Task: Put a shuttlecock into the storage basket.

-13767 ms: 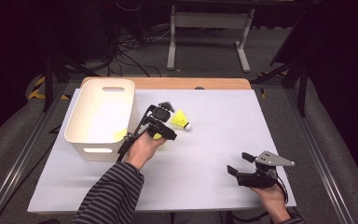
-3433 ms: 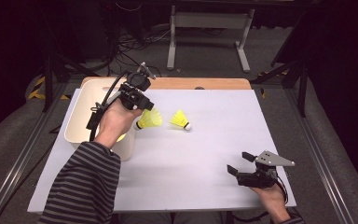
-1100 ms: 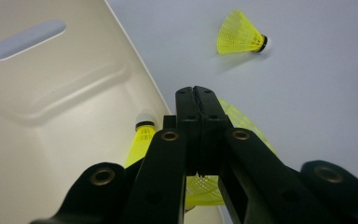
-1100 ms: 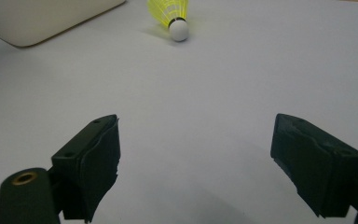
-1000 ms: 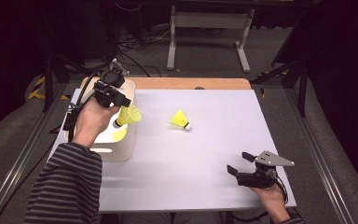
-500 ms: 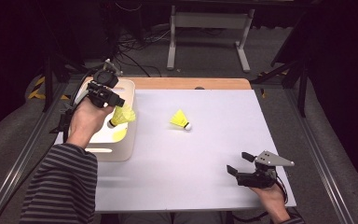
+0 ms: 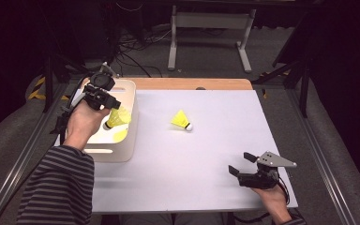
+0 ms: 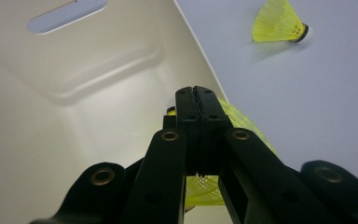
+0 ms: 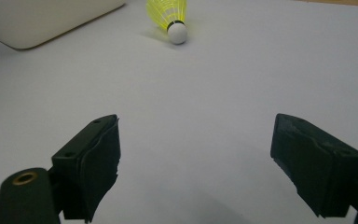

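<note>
My left gripper [image 7: 108, 108] hangs over the white bin [image 7: 130, 93], shut on the skirt of a yellow shuttlecock [image 7: 118, 117]. In the left gripper view the jaws [image 8: 195, 91] are pressed together, with the yellow mesh [image 8: 244, 128] showing behind them above the bin's inner wall [image 8: 98, 70]. Another yellow piece [image 7: 120, 136] lies on the bin floor. A second shuttlecock [image 7: 181, 120] [image 8: 279, 23] [image 9: 171, 16] lies on its side on the white table top. Near the front right edge, my right gripper [image 7: 243, 164] [image 9: 196, 158] rests open with nothing in it.
The white table top [image 7: 206, 154] ends in a wooden strip [image 7: 192, 83] at the back. A metal stand [image 7: 206, 28] and cables are on the floor behind. Metal rails run along both sides. The bin's outer wall [image 9: 42, 23] is far off from the right gripper.
My left gripper has carried the shuttlecock a little to the left, from the bin's right rim to over its inside. The right gripper has stayed still.
</note>
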